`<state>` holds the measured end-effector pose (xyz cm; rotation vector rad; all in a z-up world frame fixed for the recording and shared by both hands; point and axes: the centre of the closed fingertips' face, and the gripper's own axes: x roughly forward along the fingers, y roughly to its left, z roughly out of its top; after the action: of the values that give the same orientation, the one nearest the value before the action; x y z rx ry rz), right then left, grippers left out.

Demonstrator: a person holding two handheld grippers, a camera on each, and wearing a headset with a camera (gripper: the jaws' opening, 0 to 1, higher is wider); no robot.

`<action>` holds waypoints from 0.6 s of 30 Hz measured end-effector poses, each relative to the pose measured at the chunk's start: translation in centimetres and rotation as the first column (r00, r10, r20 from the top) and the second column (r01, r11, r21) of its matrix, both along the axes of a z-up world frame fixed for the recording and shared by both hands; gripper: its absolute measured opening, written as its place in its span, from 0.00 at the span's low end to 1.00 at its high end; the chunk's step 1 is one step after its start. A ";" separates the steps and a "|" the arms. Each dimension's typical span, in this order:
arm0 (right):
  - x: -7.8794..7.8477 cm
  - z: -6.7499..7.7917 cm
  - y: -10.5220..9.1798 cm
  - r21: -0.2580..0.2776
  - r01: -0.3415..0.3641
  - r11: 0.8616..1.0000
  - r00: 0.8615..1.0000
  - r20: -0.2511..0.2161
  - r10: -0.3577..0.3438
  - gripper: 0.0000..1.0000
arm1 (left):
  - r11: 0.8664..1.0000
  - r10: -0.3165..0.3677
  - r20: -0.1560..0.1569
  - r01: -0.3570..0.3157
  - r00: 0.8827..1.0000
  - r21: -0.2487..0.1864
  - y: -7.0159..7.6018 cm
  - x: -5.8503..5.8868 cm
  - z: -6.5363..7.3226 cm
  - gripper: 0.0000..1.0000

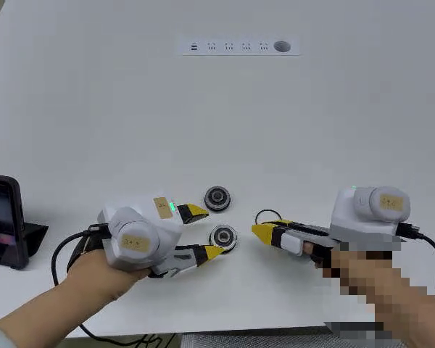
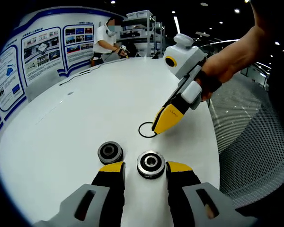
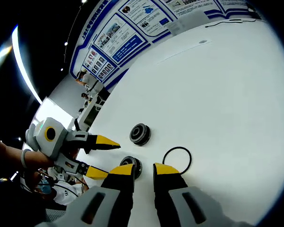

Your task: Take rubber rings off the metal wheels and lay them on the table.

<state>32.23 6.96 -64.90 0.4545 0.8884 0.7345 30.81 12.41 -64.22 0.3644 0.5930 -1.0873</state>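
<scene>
Two metal wheels lie on the white table (image 1: 203, 123). The far wheel (image 1: 217, 198) (image 2: 110, 152) (image 3: 140, 134) has a dark rubber ring around it. The near wheel (image 1: 223, 237) (image 2: 150, 164) (image 3: 131, 165) shows a bare silver rim. My left gripper (image 1: 207, 232) (image 2: 146, 168) is open, its tips on either side of the near wheel and not gripping it. A loose black rubber ring (image 1: 268, 216) (image 2: 146, 129) (image 3: 177, 159) lies flat on the table. My right gripper (image 1: 261, 232) (image 3: 143, 170) is just in front of that ring, open by a narrow gap and holding nothing.
A white power strip (image 1: 235, 46) lies at the far side of the table. A dark phone on a stand (image 1: 1, 221) sits at the left edge. Black cables trail from both grippers near the front edge. Beyond the table stand display boards and a person (image 2: 105, 40).
</scene>
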 end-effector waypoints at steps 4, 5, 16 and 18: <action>-0.2 0.0 0.5 0.016 -0.003 1.000 1.000 -0.008 0.003 0.17 | 1.000 -0.014 -0.002 0.014 1.000 0.006 -0.4 -0.1 -0.2 0.30; -0.3 0.0 0.6 0.019 -0.004 1.000 1.000 -0.010 0.004 0.17 | 1.000 -0.018 -0.002 0.018 1.000 0.006 -0.5 -0.2 -0.2 0.29; -0.4 0.0 0.8 0.024 -0.006 1.000 1.000 -0.016 0.006 0.17 | 0.999 -0.038 -0.006 0.038 0.999 0.017 -1.1 -0.2 -0.6 0.21; -0.4 0.0 0.8 0.023 -0.006 1.000 1.000 -0.017 0.006 0.16 | 0.999 -0.043 -0.008 0.043 0.999 0.023 -1.1 -0.2 -0.7 0.20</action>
<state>31.83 7.78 -64.93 0.4793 0.8980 0.7480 30.57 11.30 -64.95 0.3949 0.6067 -1.1237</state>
